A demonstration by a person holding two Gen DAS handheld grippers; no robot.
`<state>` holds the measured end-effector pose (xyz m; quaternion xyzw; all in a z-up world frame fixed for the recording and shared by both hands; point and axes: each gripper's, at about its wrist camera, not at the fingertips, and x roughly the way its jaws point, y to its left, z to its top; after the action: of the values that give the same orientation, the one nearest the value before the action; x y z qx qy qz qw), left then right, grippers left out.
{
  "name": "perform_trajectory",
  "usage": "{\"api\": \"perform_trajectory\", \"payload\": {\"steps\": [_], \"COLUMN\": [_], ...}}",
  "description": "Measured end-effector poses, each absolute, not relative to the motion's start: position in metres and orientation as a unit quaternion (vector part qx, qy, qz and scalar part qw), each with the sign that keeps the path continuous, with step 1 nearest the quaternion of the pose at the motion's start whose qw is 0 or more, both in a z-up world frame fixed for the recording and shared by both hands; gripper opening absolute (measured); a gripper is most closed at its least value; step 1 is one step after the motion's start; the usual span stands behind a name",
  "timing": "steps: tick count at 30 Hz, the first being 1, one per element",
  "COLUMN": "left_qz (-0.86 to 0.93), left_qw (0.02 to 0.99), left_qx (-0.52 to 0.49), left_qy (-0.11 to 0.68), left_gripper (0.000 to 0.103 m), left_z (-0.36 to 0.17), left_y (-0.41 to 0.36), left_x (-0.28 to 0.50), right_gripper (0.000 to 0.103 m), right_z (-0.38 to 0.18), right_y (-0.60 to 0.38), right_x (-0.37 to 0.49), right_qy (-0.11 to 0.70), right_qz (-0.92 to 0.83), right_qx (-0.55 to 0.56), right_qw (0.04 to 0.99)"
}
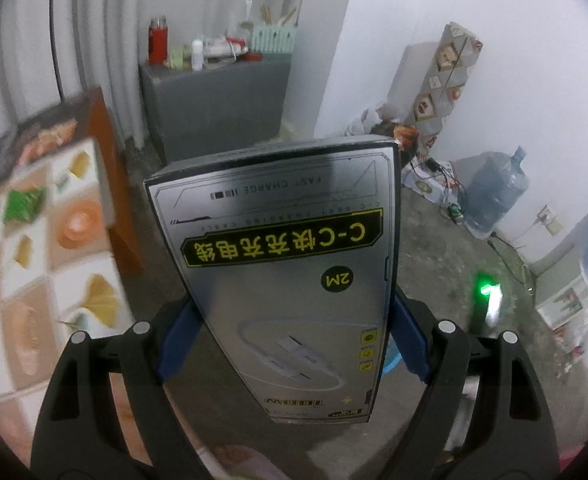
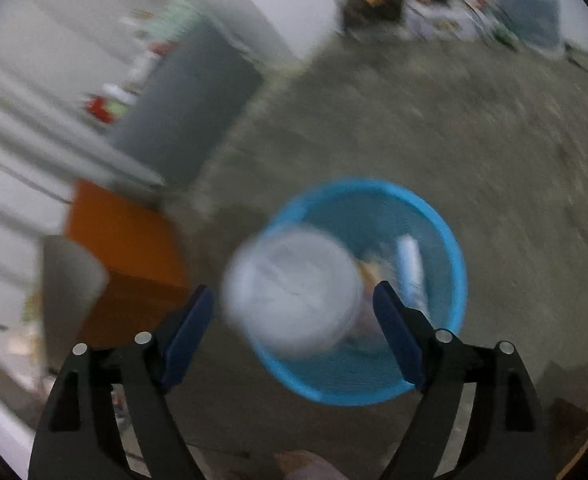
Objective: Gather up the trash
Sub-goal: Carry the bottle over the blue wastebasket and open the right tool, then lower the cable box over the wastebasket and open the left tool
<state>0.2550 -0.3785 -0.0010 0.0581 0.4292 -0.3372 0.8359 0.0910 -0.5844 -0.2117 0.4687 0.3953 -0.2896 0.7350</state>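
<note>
Right gripper (image 2: 294, 314) sits right over the blue basket (image 2: 451, 240), pads apart and clear of the blurry white cup (image 2: 294, 292) between them (looks mid-drop), while the left gripper (image 1: 294, 340) is clamped on the cable box (image 1: 290, 272), long axis pointing up-frame.
</note>
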Motion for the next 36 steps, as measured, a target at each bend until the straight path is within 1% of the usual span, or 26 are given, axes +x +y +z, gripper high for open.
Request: {"api": "perform_trajectory", "payload": {"steps": [3, 10, 14, 17, 20, 24, 30, 36], "left_qz": [-0.344, -0.354, -0.348, -0.358, -0.353, -0.349, -0.333, -0.34], "left_qw": [0.82, 0.788, 0.767, 0.77, 0.783, 0.774, 0.777, 0.78], "left_qx": [0.052, 0.069, 0.043, 0.014, 0.028, 0.026, 0.012, -0.001], "left_qy": [0.454, 0.499, 0.537, 0.529, 0.512, 0.527, 0.534, 0.525], "left_gripper": [0.08, 0.08, 0.081, 0.081, 0.084, 0.084, 0.084, 0.084], "left_z": [-0.018, -0.055, -0.081, -0.095, -0.111, -0.127, -0.129, -0.104], "left_y": [-0.395, -0.444, -0.478, -0.5, -0.517, -0.521, -0.509, -0.483], "left_x": [0.261, 0.263, 0.267, 0.267, 0.261, 0.259, 0.263, 0.263], "right_gripper": [0.08, 0.08, 0.08, 0.08, 0.08, 0.08, 0.08, 0.08], "right_z": [-0.23, -0.208, -0.199, -0.197, -0.196, -0.195, -0.192, -0.19], "right_y": [-0.587, -0.559, -0.55, -0.543, -0.539, -0.537, -0.532, -0.526], "right_x": [0.051, -0.021, -0.054, -0.071, -0.083, -0.092, -0.092, -0.091], "right_qy": [0.379, 0.356, 0.346, 0.345, 0.347, 0.342, 0.336, 0.331], "right_qz": [-0.304, -0.313, -0.322, -0.324, -0.328, -0.331, -0.325, -0.314], "right_qx": [0.509, 0.498, 0.499, 0.505, 0.509, 0.514, 0.518, 0.524], "right_qw": [0.71, 0.726, 0.726, 0.722, 0.716, 0.714, 0.716, 0.719]}}
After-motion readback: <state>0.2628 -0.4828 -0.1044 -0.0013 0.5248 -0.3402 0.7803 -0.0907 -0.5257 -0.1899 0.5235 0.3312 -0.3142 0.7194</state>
